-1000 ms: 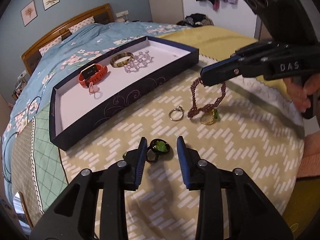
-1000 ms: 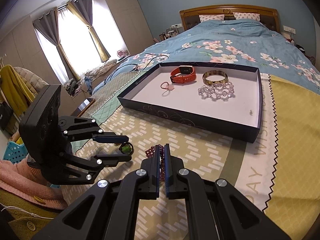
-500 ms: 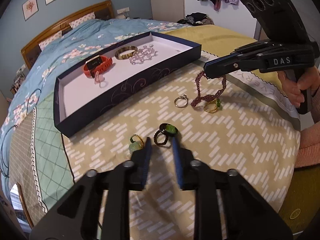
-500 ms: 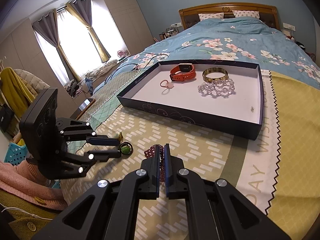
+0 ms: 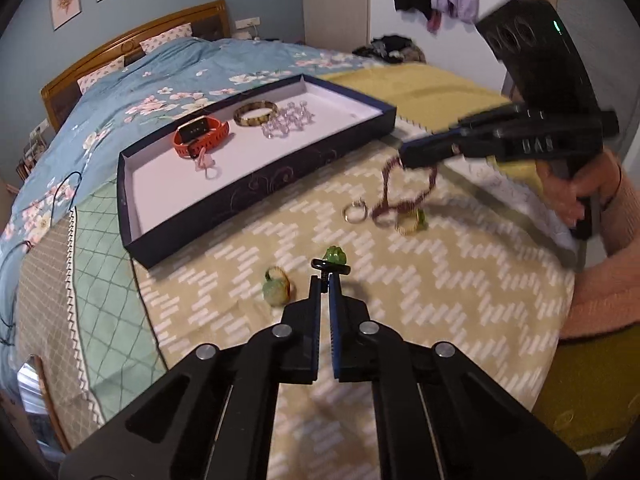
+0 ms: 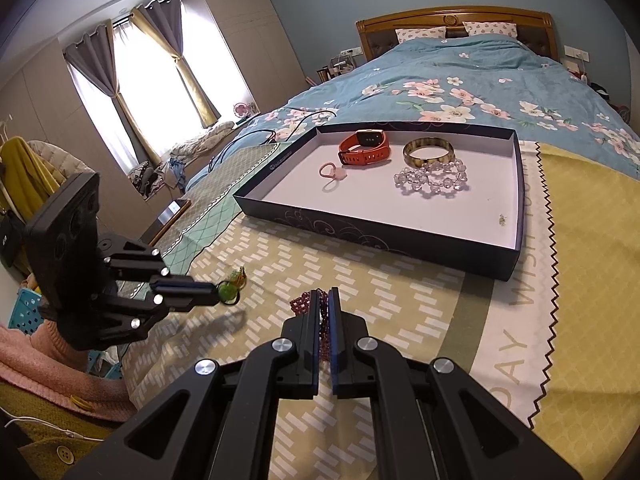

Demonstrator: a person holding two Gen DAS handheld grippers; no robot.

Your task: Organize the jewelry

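Observation:
My left gripper is shut on a black ring with a green stone and holds it just above the patterned cloth; it also shows in the right wrist view. My right gripper is shut on a maroon beaded bracelet, which hangs from it above the cloth in the left wrist view. A dark tray holds an orange watch, a brown bangle, a clear bead bracelet and a pink ring.
A green-stone ring, a silver ring and a gold ring with a green stone lie loose on the cloth. The tray sits on the bed's near part. A blue basket stands at the left.
My left gripper closed on the black green-stone ring and lifted it off the cloth. My right gripper kept hold of the maroon bracelet and raised it slightly.

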